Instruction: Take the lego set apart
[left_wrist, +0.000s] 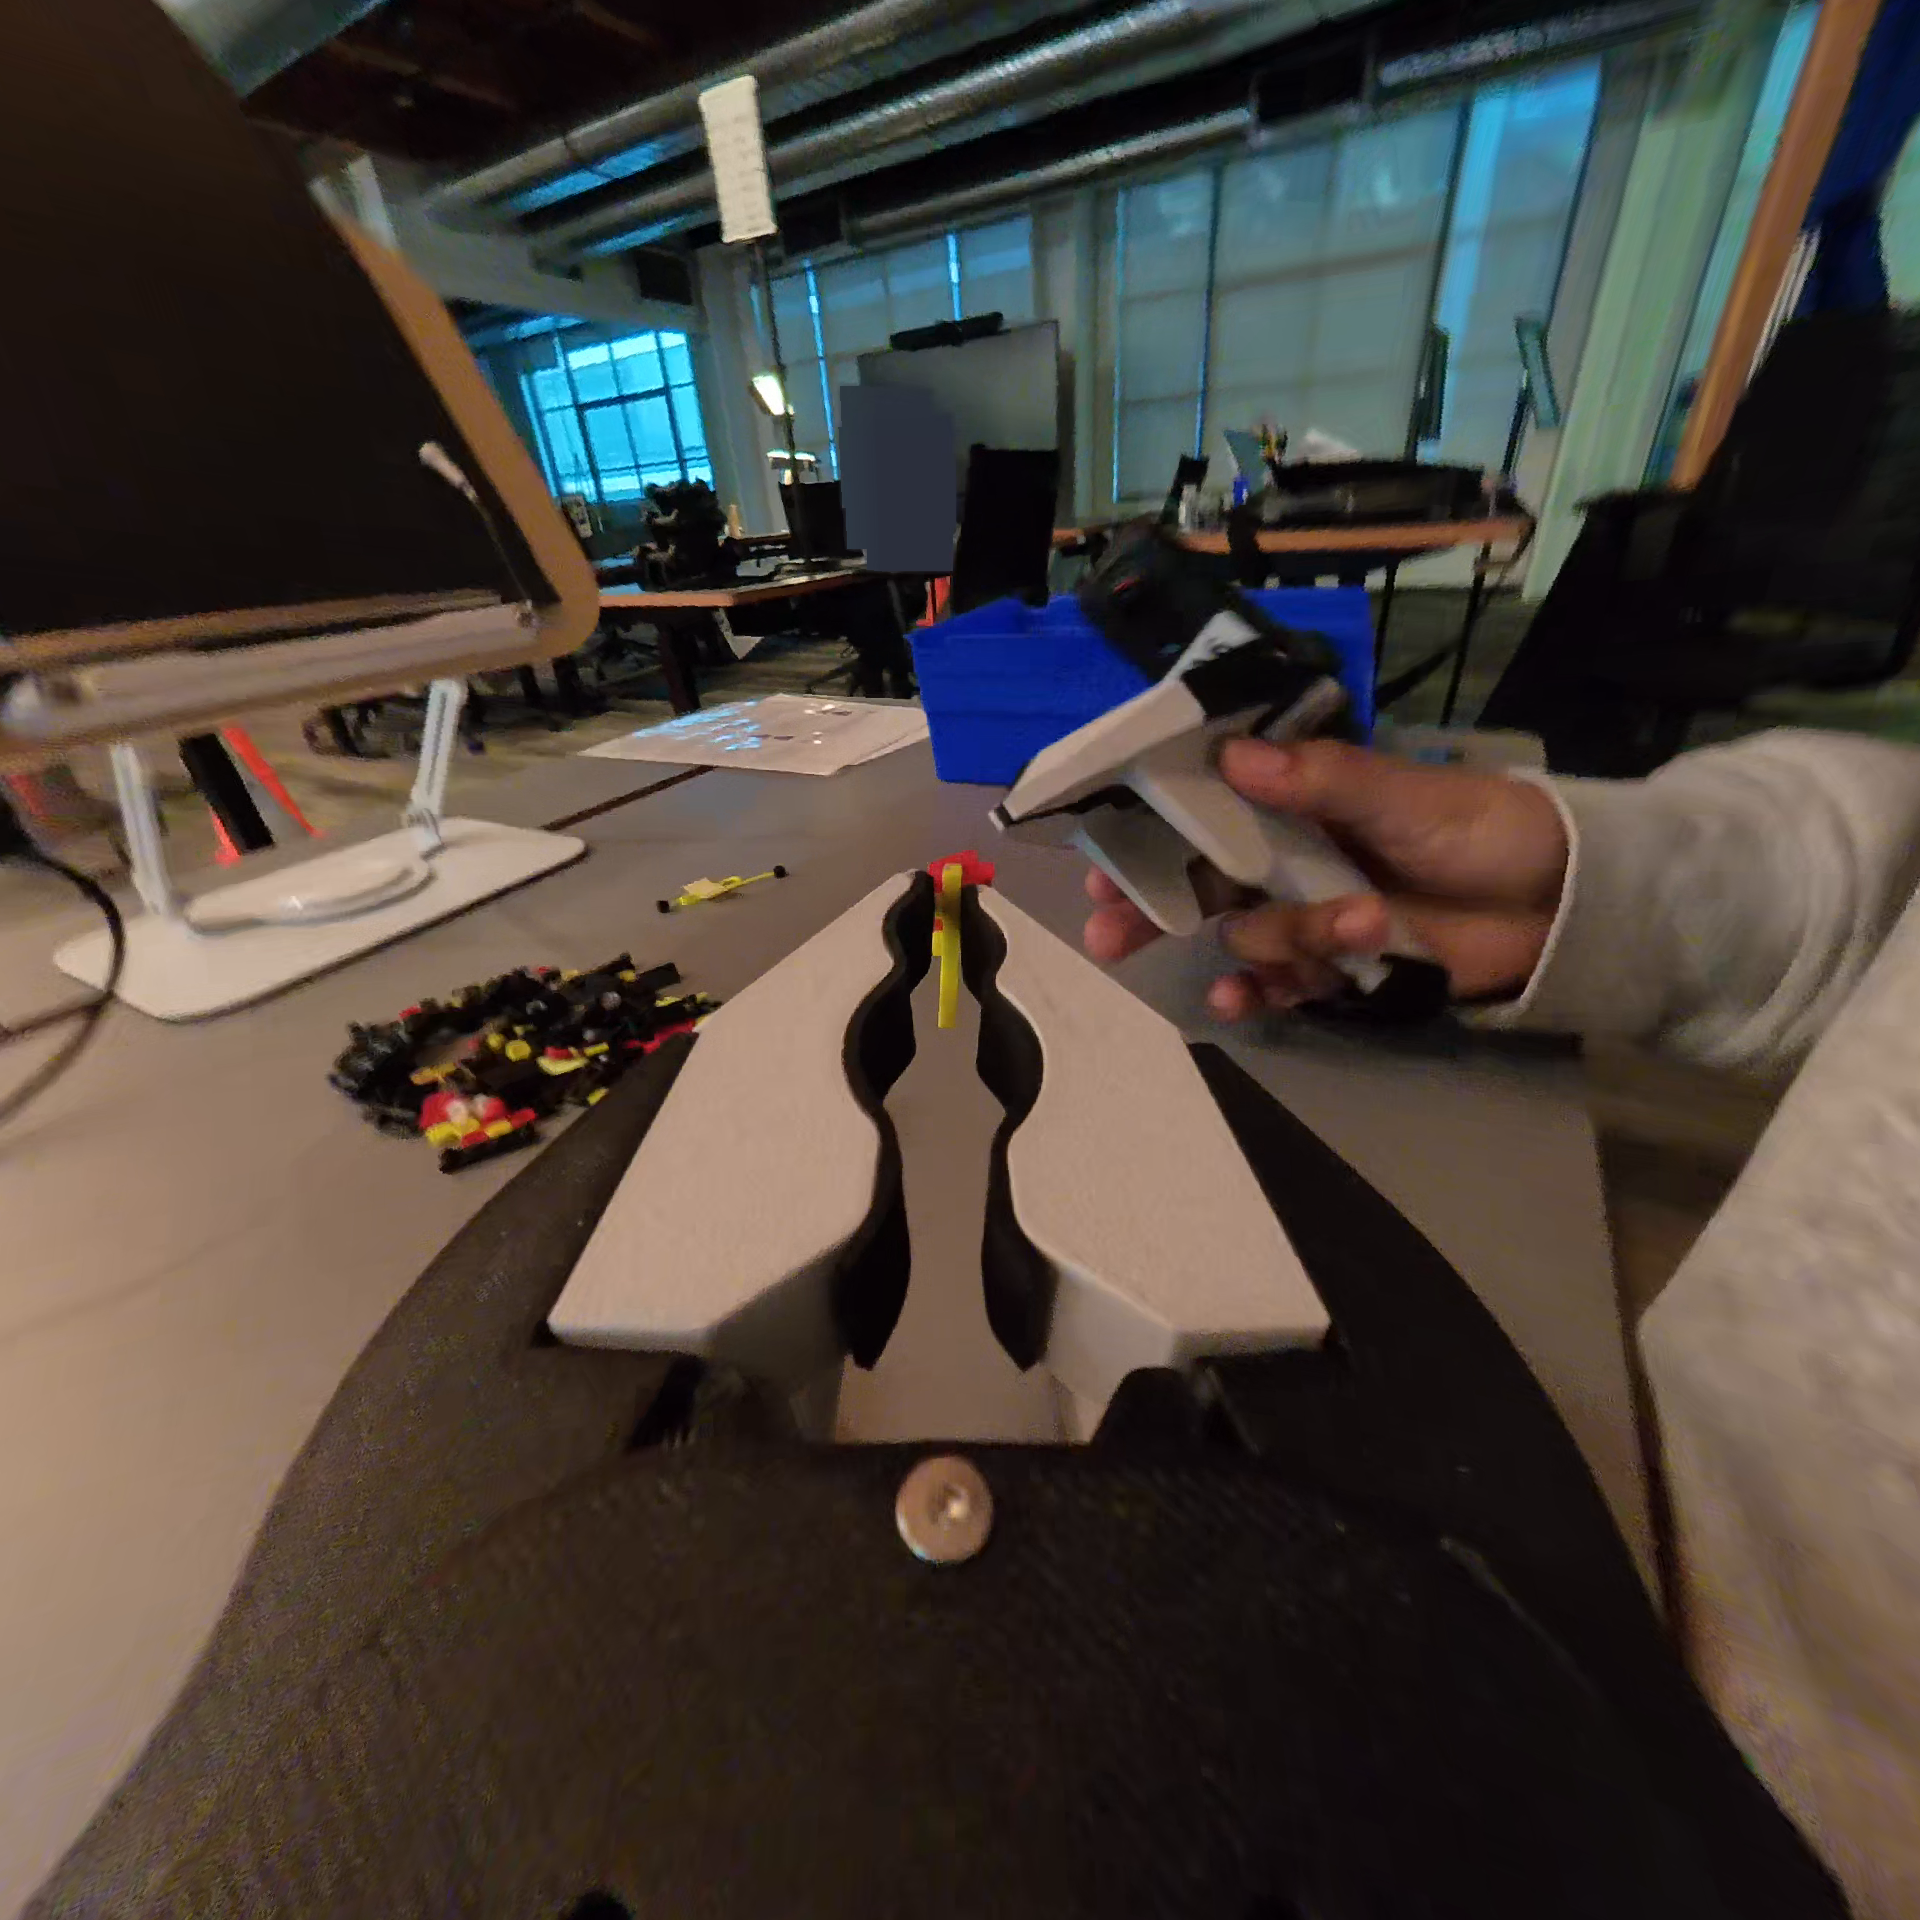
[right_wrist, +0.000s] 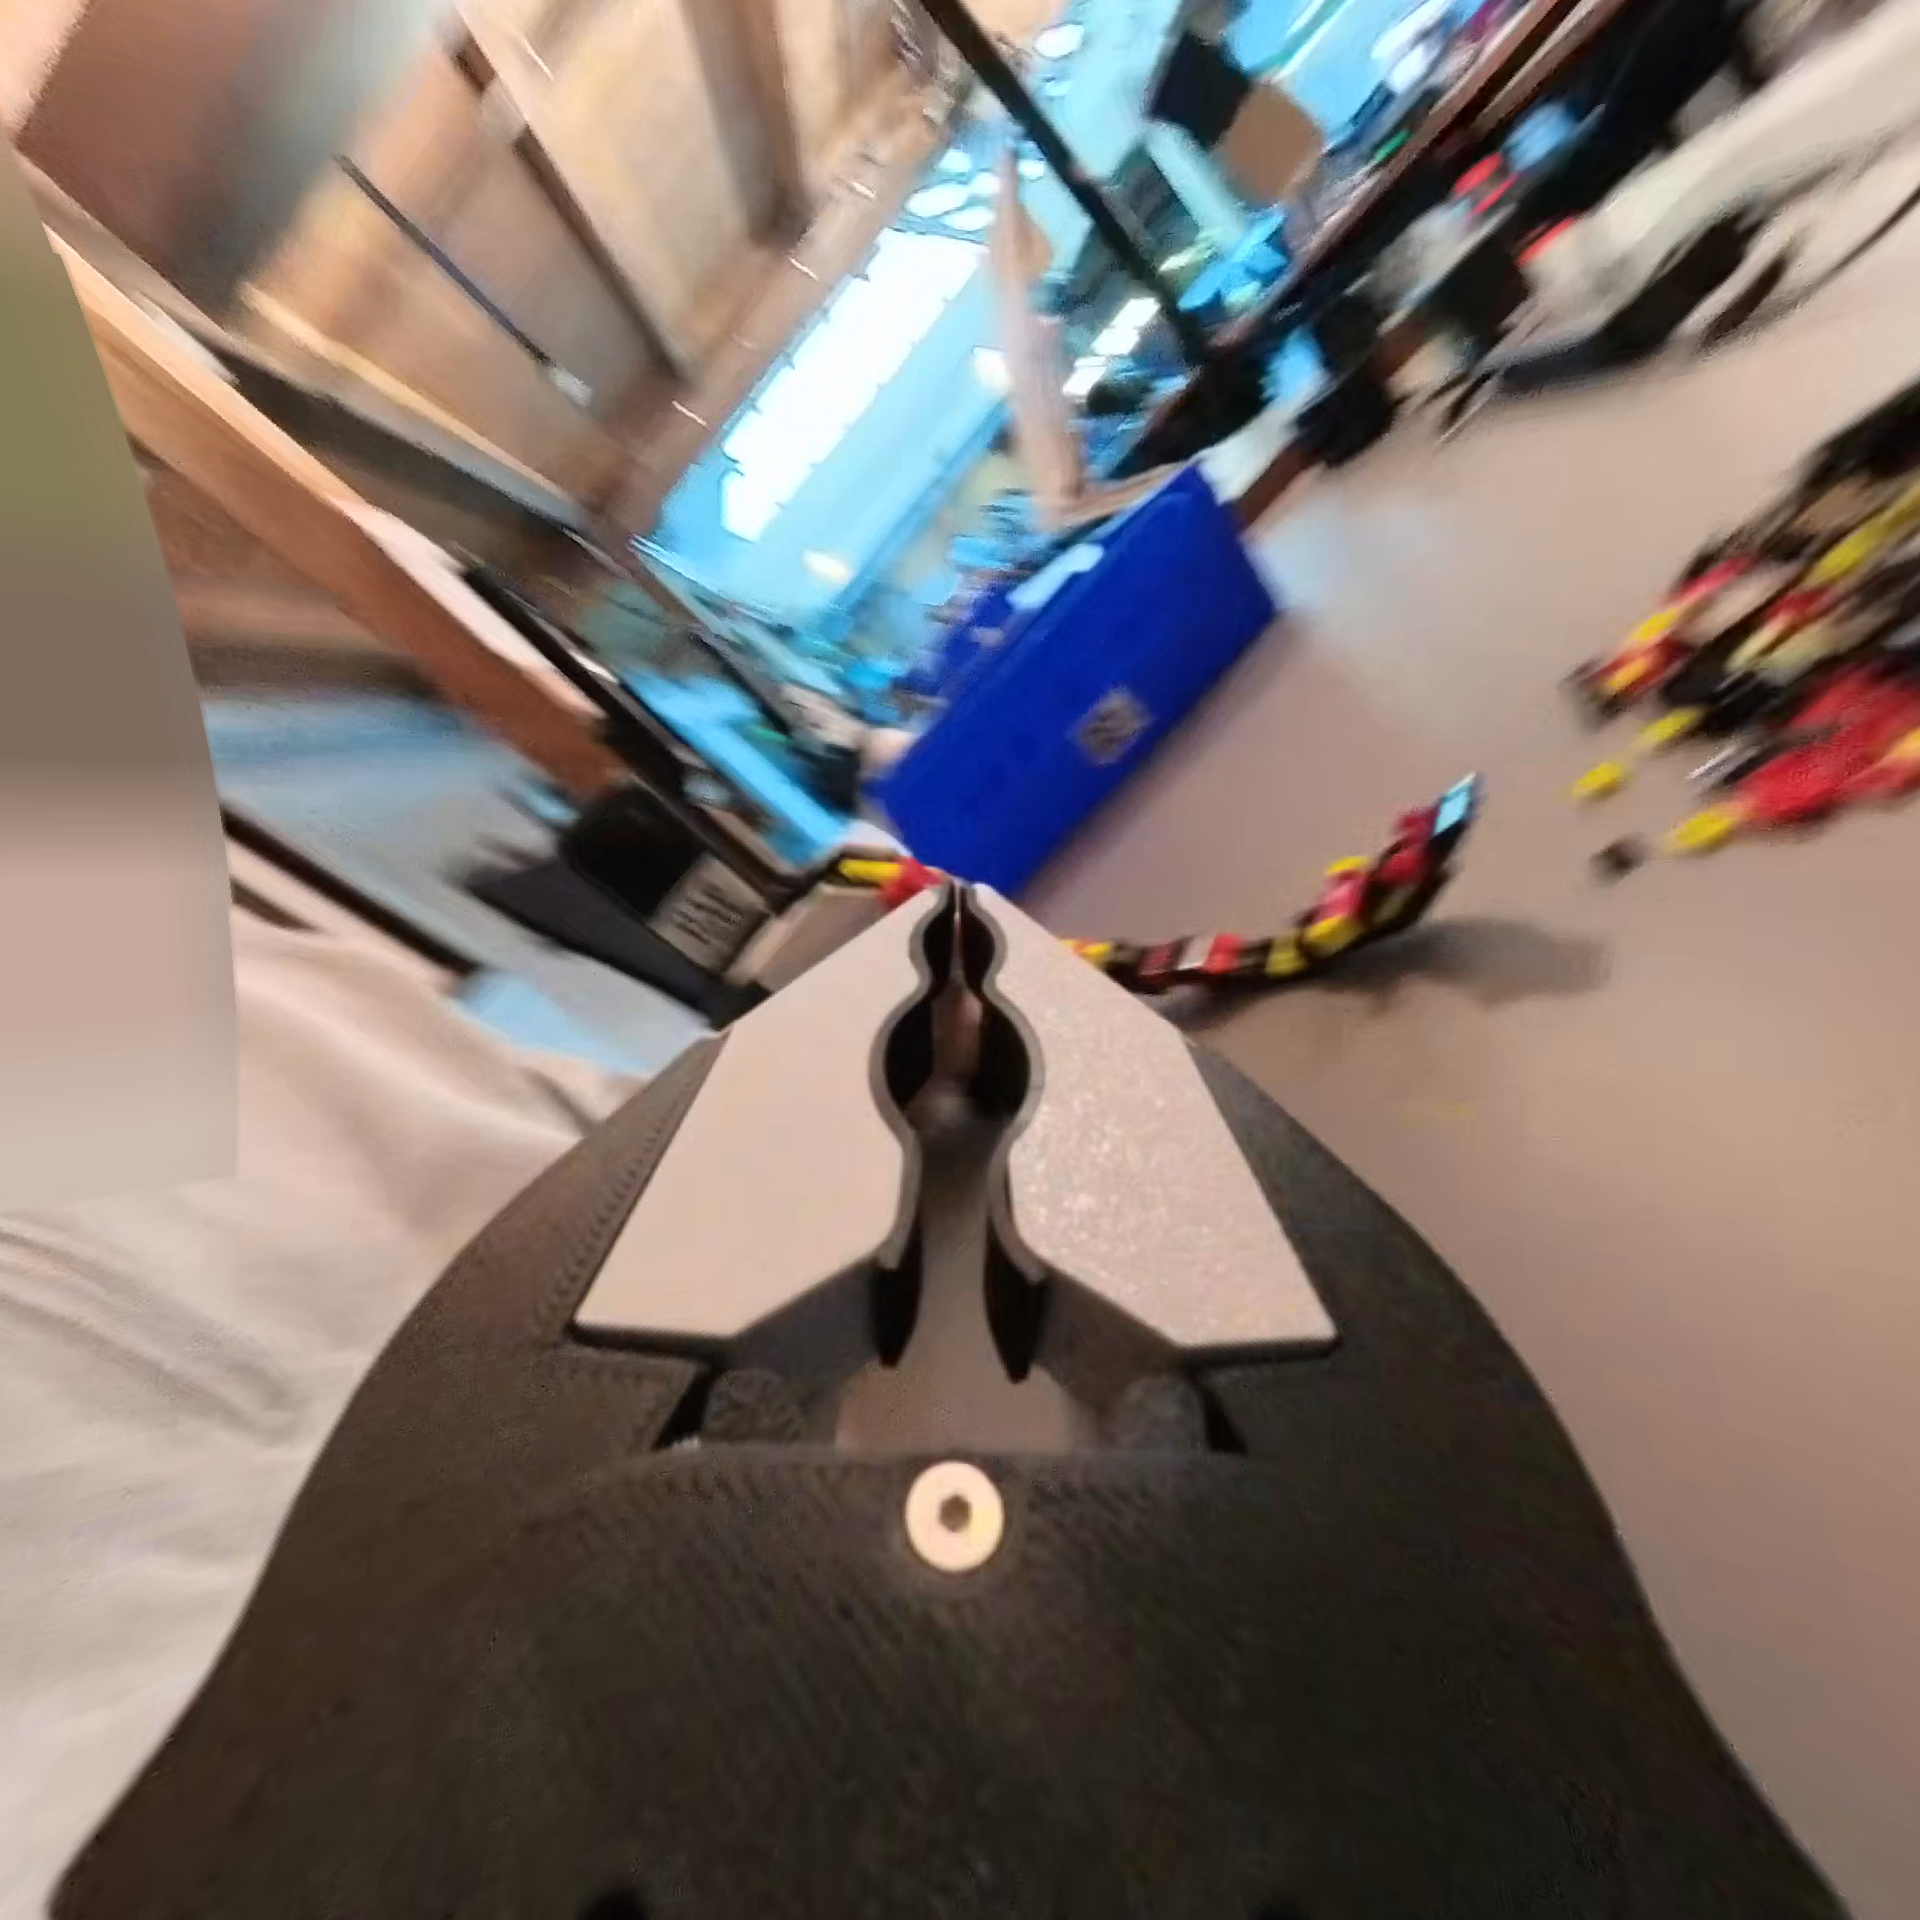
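Note:
My left gripper (left_wrist: 948, 894) is shut on a small lego piece (left_wrist: 948, 966), a thin yellow strip with a red part at the fingertips, held above the grey table (left_wrist: 260, 1299). My right gripper (right_wrist: 956, 896) is shut, and a black, yellow and red lego strand (right_wrist: 1340, 920) runs across its tips and hangs over the table. This view is blurred. In the left wrist view the right gripper (left_wrist: 1003, 816) sits in a hand just right of my left tips, and the strand does not show there. A pile of loose lego pieces (left_wrist: 520, 1049) lies on the left.
A small yellow piece with black ends (left_wrist: 717, 888) lies beyond the pile. A blue bin (left_wrist: 1039, 686) stands at the back and also shows in the right wrist view (right_wrist: 1081, 675). A white stand (left_wrist: 312, 904) with a screen is at the left. Papers (left_wrist: 769, 732) lie farther back. One gripper's finger ends stand about 5 cm off the other's.

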